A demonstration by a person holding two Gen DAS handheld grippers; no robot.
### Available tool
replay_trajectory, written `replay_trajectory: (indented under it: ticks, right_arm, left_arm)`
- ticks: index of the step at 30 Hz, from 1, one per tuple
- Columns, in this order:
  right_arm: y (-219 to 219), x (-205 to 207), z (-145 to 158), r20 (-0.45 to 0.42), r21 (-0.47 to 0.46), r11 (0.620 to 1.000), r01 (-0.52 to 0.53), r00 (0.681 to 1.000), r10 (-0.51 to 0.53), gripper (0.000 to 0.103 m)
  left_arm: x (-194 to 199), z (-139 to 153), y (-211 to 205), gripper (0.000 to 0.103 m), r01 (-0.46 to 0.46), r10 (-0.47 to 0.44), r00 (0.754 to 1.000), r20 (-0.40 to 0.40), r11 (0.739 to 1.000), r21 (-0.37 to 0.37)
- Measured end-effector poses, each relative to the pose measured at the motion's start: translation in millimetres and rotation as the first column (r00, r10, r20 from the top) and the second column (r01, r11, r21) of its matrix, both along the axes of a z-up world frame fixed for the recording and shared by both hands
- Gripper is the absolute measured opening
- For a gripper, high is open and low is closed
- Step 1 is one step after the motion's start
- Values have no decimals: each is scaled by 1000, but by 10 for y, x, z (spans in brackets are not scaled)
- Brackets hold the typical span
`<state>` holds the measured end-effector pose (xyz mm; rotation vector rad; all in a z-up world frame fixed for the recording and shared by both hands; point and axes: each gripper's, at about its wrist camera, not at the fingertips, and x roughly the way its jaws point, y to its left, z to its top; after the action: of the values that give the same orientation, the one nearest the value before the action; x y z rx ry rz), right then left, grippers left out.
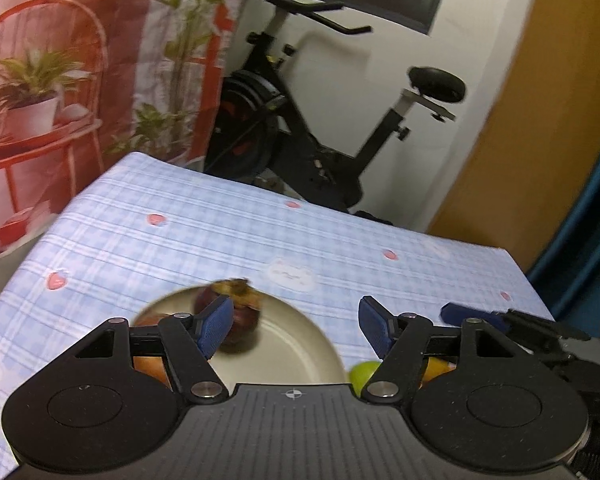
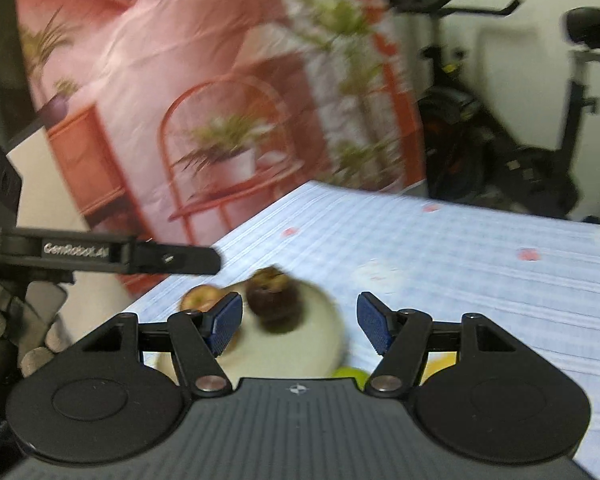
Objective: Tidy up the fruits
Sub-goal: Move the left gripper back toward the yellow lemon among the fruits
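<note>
A dark purple mangosteen (image 1: 236,316) sits on a cream plate (image 1: 296,344) on the blue checked tablecloth. A reddish fruit (image 1: 150,320) lies at the plate's left, partly hidden by my left gripper. My left gripper (image 1: 296,324) is open and empty, held above the plate's near side. A green fruit (image 1: 364,374) and an orange fruit (image 1: 436,368) lie to the right of the plate, mostly hidden. In the right wrist view the mangosteen (image 2: 274,300), plate (image 2: 320,344), reddish fruit (image 2: 200,298) and green fruit (image 2: 350,374) show, blurred. My right gripper (image 2: 300,324) is open and empty above them.
The right gripper's blue finger (image 1: 472,314) shows at the right in the left wrist view. The left gripper's body (image 2: 112,258) reaches in from the left in the right wrist view. An exercise bike (image 1: 320,120) and a printed backdrop (image 1: 60,100) stand behind the table (image 1: 180,232).
</note>
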<state>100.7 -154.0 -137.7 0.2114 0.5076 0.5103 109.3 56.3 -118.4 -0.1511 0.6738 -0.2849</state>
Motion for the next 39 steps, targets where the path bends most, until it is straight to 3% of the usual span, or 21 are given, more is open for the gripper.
replay_trajectory:
  ticks: [13,23,31,39]
  right_arm:
    - [-654,-365,-331,61,14,965,260,964,-261,67]
    - [-910,-410,-647,4,70,949,308,951,-309,67]
    - [-928,-414,-720,-27,77,956,282,959,-280,67]
    - [-917,-425,-725,-37,85,954,287,958,-284,67]
  left_arm:
    - [-112,-190,-389,72,75,-75,997,-16,997,18]
    - [-183,-324,-495,72,73,-72,997,-30,997,25]
    - [-200,-442,-586,72,96,-94,994,-57,994,44]
    - [-258,-427,-637,72,107,-105,994,-35,991,80]
